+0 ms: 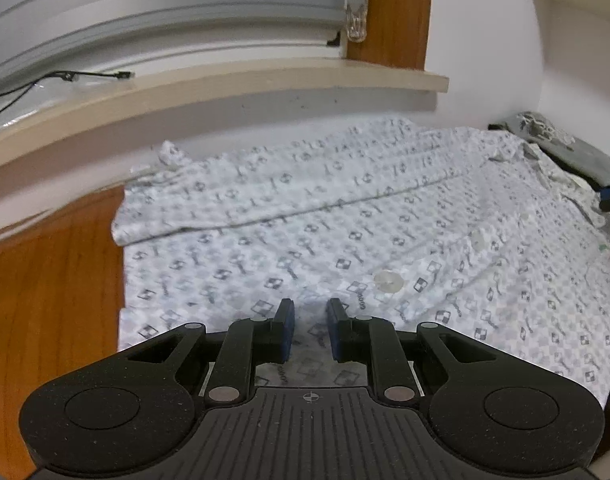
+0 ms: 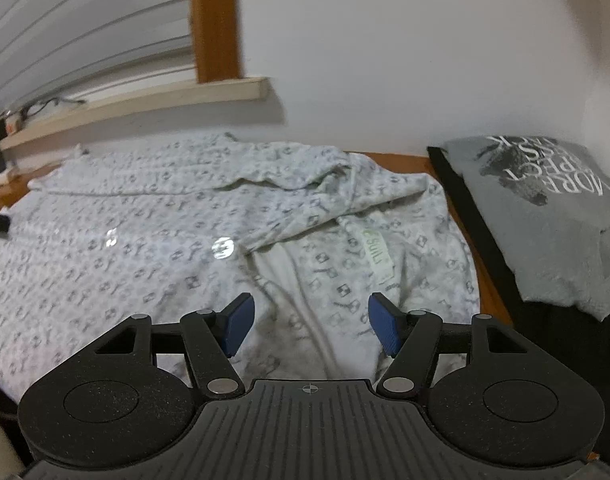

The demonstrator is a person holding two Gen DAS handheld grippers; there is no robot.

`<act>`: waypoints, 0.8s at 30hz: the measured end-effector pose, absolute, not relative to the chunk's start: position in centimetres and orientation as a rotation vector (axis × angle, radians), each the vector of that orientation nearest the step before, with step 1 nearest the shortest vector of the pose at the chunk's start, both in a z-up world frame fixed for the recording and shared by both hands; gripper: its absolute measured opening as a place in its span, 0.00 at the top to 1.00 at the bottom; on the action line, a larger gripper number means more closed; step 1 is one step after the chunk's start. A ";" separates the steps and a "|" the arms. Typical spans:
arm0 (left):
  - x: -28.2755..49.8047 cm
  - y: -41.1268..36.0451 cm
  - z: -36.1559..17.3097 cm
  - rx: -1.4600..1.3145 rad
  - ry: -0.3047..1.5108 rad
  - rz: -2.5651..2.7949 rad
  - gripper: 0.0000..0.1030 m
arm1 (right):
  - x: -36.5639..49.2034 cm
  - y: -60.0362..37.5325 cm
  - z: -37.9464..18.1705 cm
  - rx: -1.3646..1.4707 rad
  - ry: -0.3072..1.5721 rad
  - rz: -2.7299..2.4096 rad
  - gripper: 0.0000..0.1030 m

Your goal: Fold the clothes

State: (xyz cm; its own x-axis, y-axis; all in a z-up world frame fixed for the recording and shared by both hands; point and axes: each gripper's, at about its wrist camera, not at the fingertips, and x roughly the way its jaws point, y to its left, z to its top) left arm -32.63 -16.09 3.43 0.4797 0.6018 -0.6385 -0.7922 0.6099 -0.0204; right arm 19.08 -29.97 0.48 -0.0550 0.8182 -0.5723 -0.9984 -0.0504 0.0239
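Note:
A white button shirt point(image 1: 345, 220) with a grey checked print lies spread flat on the wooden table point(image 1: 45, 300). One sleeve is folded across its back part. My left gripper point(image 1: 309, 308) hovers low over the shirt's near edge, close to a clear button point(image 1: 387, 280). Its blue pads stand a narrow gap apart, and only flat cloth shows beneath them. In the right wrist view the same shirt point(image 2: 145, 220) shows its rumpled collar end with a green-lettered label point(image 2: 375, 252). My right gripper point(image 2: 311, 304) is wide open above that collar area, holding nothing.
A folded grey T-shirt point(image 2: 545, 216) with white lettering rests on dark cloth at the right, also seen as grey T-shirt point(image 1: 577, 152). A beige window sill point(image 1: 225, 88) with a cable runs behind the table against a white wall. Bare wood shows left of the shirt.

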 end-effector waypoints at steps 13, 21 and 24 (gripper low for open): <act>-34.0 -15.9 2.5 -0.353 0.548 0.842 0.75 | 18.5 -32.8 1.0 -0.721 0.386 1.585 0.59; -34.1 -16.2 2.4 -0.351 0.542 0.848 0.75 | 21.8 -27.2 3.5 -0.626 0.284 1.436 0.91; -34.2 -16.1 2.4 -0.359 0.538 0.844 0.75 | 21.5 -25.5 3.0 -0.626 0.291 1.416 0.90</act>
State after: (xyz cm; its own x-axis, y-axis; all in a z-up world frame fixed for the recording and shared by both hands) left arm -34.18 -16.07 2.39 0.5444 0.6062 -0.5798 -0.7817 0.6173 -0.0885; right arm 21.51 -25.55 2.95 0.1545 0.8250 -0.5437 -0.9725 0.0299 -0.2310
